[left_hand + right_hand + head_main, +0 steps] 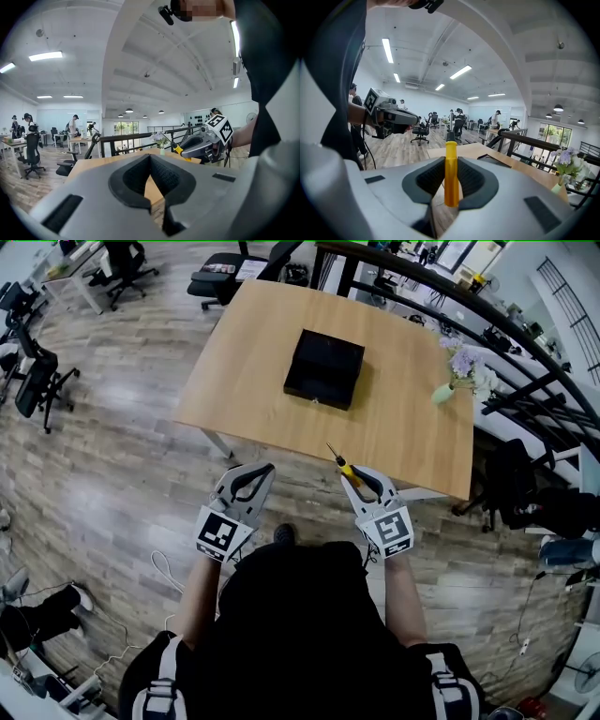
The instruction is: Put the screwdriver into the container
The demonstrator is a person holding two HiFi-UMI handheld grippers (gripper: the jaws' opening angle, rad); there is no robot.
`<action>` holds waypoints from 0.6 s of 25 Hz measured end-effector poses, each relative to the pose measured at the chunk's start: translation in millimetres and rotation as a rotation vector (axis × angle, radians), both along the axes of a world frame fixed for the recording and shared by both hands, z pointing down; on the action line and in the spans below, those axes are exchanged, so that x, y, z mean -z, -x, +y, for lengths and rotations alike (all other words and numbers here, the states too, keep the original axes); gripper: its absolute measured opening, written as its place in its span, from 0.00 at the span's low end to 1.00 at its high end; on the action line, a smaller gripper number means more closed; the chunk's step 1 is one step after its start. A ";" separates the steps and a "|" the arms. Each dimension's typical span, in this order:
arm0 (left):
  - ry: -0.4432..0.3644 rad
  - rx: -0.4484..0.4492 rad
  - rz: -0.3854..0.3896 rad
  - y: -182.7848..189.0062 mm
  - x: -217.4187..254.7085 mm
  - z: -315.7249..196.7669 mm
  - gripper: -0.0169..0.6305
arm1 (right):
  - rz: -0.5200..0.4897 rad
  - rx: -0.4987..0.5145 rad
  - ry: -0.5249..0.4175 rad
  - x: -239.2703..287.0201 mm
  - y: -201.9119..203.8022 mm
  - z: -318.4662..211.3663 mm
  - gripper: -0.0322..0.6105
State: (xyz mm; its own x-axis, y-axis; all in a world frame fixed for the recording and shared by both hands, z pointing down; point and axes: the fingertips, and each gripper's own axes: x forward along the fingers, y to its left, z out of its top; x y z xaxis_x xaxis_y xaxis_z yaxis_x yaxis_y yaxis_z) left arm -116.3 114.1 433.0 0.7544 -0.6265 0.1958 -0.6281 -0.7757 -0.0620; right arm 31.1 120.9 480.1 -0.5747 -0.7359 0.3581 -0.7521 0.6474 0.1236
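The screwdriver point(450, 173) is in my right gripper point(354, 476), well apart from the container and off the table. Largest ahead of me is the light wooden table point(262, 362), standing on a grey plank floor point(112, 474). The black box-shaped container point(324, 368) sits near the table's middle; from here I cannot tell whether its top is open. Towards the table's far right corner stands a small green vase point(443, 393) of pale flowers.

I hold both grippers side by side on my side of the table's near edge. My right fingers point(476, 176) are closed most of the way, leaving only the width of the yellow handle between them. They pinch that handle from both sides so that it stands upright between the dark ribbed pads. In the head view the thin metal shaft pokes out past the fingertips and points at the table's near edge.

My left gripper point(150, 159) holds nothing. Its fingers point(129, 178) meet at the tips, with only a narrow wedge of table and floor showing between the pads lower down.
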 end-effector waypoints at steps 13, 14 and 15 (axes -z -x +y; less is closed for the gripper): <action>0.025 0.020 0.024 4.5 -5.8 -20.9 0.06 | 0.003 0.019 0.020 -6.3 6.4 -21.2 0.19; 0.025 0.021 0.021 1.4 -6.2 -23.4 0.06 | 0.000 0.022 0.023 -7.6 4.0 -24.4 0.19; 0.023 0.022 0.020 -1.4 -6.3 -26.0 0.06 | -0.003 0.025 0.025 -8.8 1.7 -28.1 0.19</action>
